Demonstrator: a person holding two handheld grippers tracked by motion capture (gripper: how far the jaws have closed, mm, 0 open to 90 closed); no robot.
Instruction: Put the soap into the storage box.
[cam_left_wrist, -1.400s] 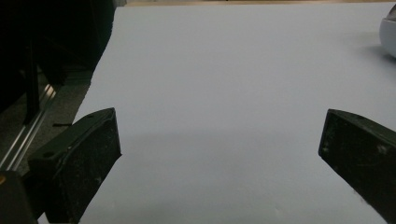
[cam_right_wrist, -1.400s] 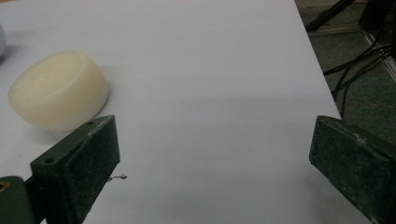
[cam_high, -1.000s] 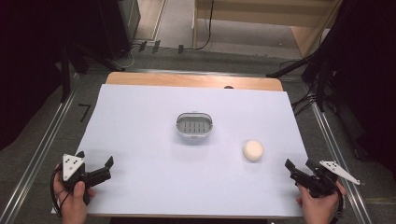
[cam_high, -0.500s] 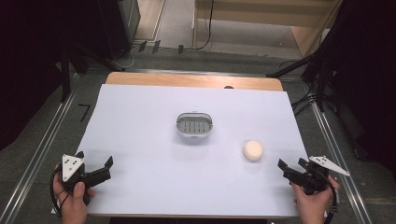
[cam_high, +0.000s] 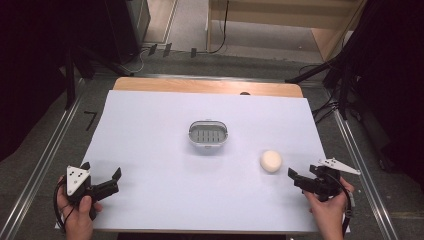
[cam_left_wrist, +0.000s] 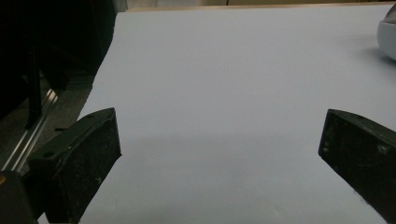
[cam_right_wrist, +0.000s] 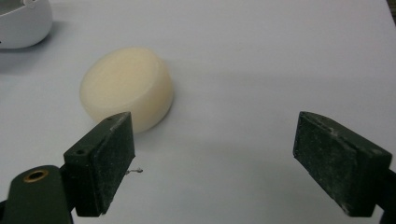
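A round cream soap bar (cam_high: 271, 161) lies flat on the white table cover, right of centre. In the right gripper view the soap bar (cam_right_wrist: 127, 94) sits just ahead of the left jaw. My right gripper (cam_high: 302, 175) stands open a short way right of the soap, with nothing between its jaws; in its own view the right gripper (cam_right_wrist: 212, 156) shows a wide gap. A small oval soap dish (cam_high: 208, 135) with a slotted grey insert rests at the middle of the table. My left gripper (cam_high: 101, 173) is open near the front left corner, holding nothing.
The white cover (cam_high: 150, 130) spans nearly the whole table, with a wooden strip (cam_high: 200, 86) along the far edge. Metal rails (cam_high: 50, 150) run along both sides. The dish's white edge (cam_left_wrist: 387, 37) shows at the far right of the left gripper view.
My right gripper has moved left toward the soap bar. The left gripper has stayed in place.
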